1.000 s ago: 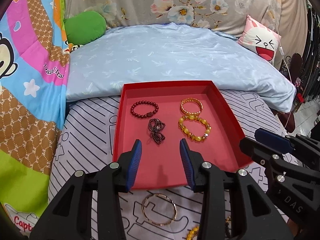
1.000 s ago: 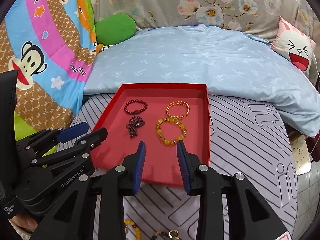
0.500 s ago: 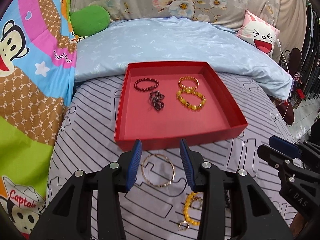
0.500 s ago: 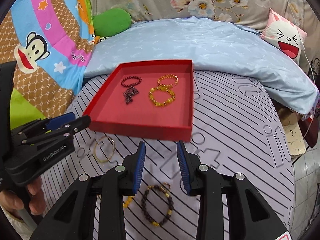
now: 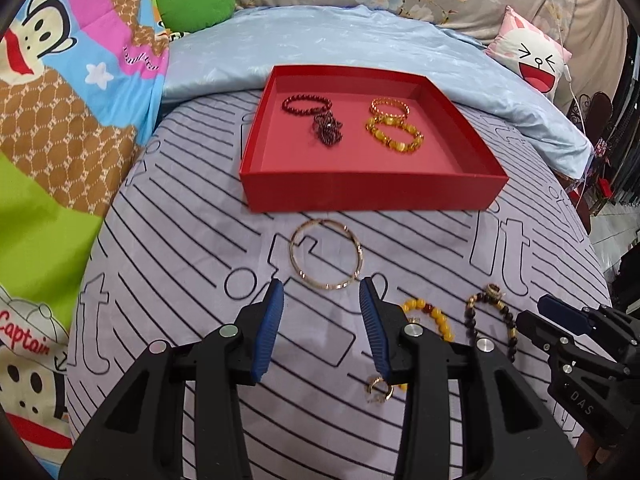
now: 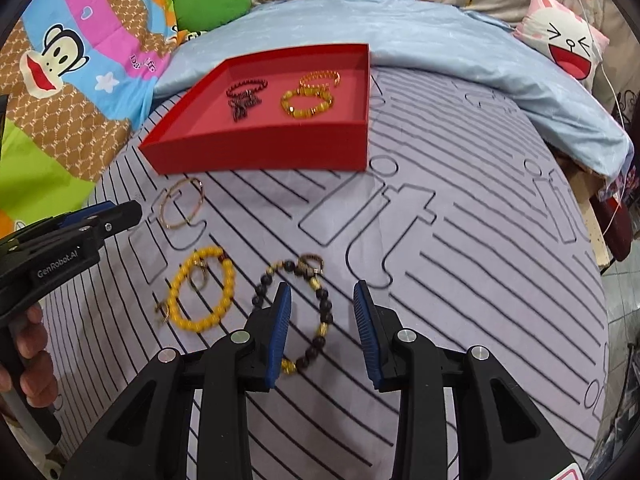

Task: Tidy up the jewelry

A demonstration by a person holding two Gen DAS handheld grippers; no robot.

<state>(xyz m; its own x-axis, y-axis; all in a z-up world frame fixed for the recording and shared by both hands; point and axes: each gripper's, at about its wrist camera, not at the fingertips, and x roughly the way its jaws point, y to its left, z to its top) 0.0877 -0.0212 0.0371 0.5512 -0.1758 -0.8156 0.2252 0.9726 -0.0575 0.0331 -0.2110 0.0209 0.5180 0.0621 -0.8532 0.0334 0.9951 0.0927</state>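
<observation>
A red tray on the striped bedsheet holds a dark red bead bracelet, a dark tangled chain, a gold bracelet and a yellow bead bracelet. In front of the tray lie a thin gold bangle, a yellow bead bracelet with small rings, and a dark bead bracelet. My left gripper is open and empty just short of the bangle. My right gripper is open and empty over the dark bead bracelet.
A light blue quilt lies behind the tray. A green pillow and a cartoon blanket are at the left, a pink cat cushion at the right. The bed's edge drops off at the right.
Both grippers have pulled back from over the tray toward the near side of the bed. The bangle and loose bracelets have come into view ahead of them. Both stay open.
</observation>
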